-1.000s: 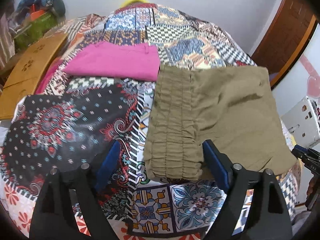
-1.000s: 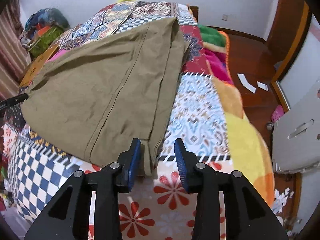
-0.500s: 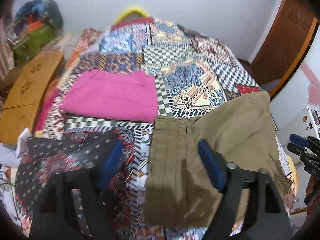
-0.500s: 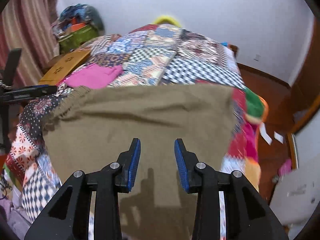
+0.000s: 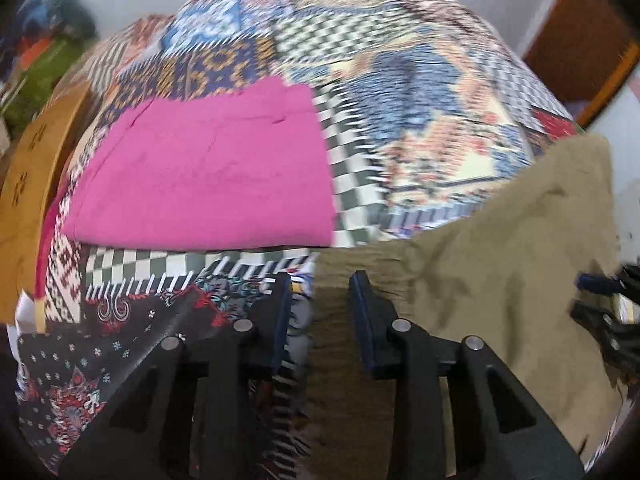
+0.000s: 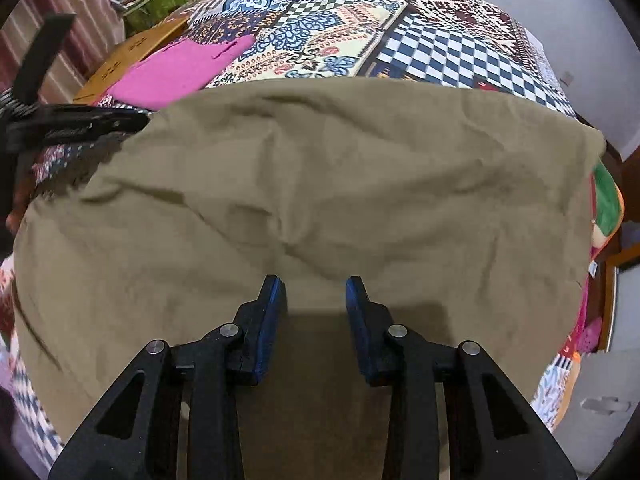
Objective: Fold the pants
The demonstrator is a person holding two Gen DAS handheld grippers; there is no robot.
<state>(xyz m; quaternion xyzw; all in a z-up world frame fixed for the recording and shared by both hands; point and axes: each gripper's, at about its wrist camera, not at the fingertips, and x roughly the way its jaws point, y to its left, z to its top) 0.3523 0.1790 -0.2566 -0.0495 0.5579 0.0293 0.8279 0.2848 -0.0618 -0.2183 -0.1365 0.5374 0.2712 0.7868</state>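
The olive-brown pants (image 6: 320, 184) lie folded on the patchwork bedspread (image 6: 440, 52). In the right wrist view they fill the middle, and my right gripper (image 6: 316, 300) hovers over their near part with its jaws apart and nothing between them. In the left wrist view the pants (image 5: 500, 280) lie at the lower right. My left gripper (image 5: 320, 300) stands at their gathered waistband edge, jaws narrowly apart, with the cloth's edge in the gap; whether it grips is not clear. The view is blurred.
Folded pink pants (image 5: 208, 176) lie further up the bed, also in the right wrist view (image 6: 176, 72). A wooden board (image 5: 24, 184) lies at the bed's left edge. A dark patterned cloth (image 5: 100, 344) covers the near left. A door (image 5: 580, 24) stands at the right.
The left gripper's jaws have narrowed from wide open and moved to the waistband edge. The right gripper has moved from the pants' edge to above their middle. The pants look folded shorter.
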